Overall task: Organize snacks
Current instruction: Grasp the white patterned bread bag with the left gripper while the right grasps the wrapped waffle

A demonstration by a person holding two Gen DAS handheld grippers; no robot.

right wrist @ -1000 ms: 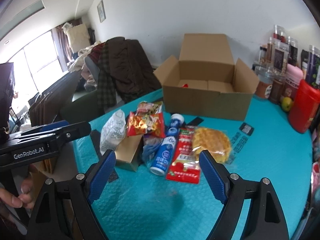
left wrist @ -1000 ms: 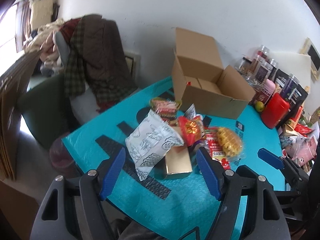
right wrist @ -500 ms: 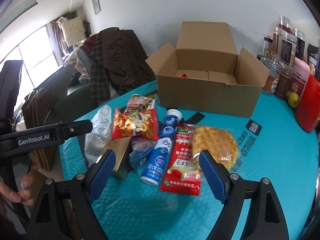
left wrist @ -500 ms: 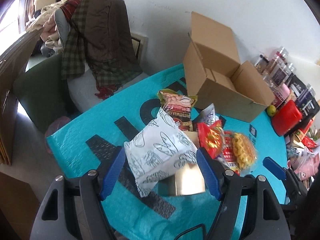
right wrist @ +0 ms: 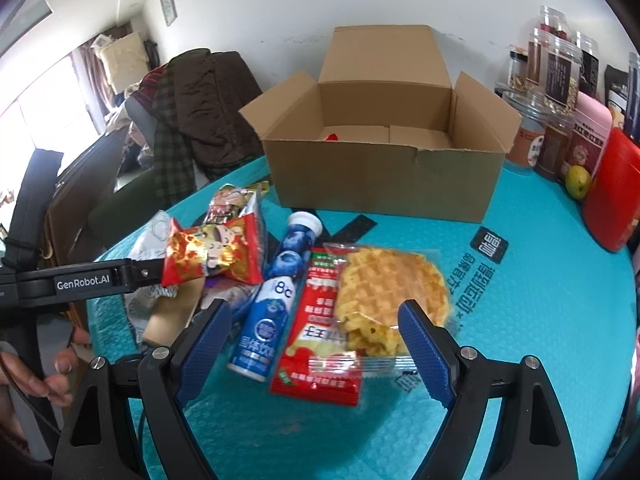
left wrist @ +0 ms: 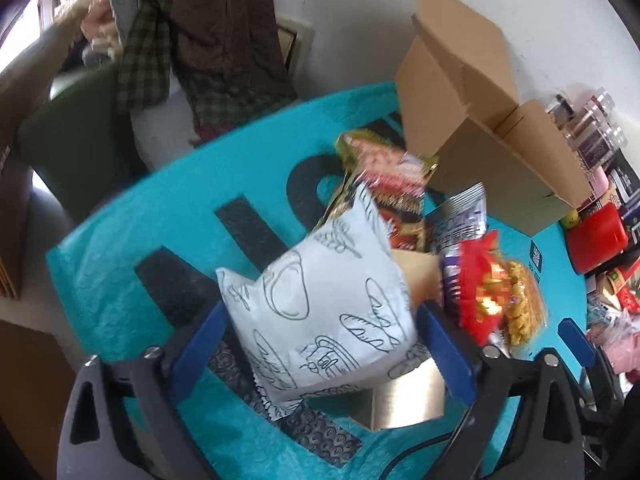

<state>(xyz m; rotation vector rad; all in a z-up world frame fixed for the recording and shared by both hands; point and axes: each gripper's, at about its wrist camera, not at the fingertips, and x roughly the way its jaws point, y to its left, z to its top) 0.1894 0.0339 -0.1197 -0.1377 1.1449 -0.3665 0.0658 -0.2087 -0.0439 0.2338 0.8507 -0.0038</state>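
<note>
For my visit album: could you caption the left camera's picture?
Open left tool closing in on a white bread bag atop a snack pile, cardboard box waiting behind.

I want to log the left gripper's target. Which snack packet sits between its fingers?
The white packet printed with bread drawings, framed by the open left gripper. The red packet, the waffle and the blue tube lie outside its fingers.

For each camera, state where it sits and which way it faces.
Left wrist: on the left gripper, aimed down at the white bread bag between its open blue fingers.
Right wrist: on the right gripper, facing the cardboard box; open fingers straddle the red packet and waffle.
Shared: box, teal table, snack pile.
</note>
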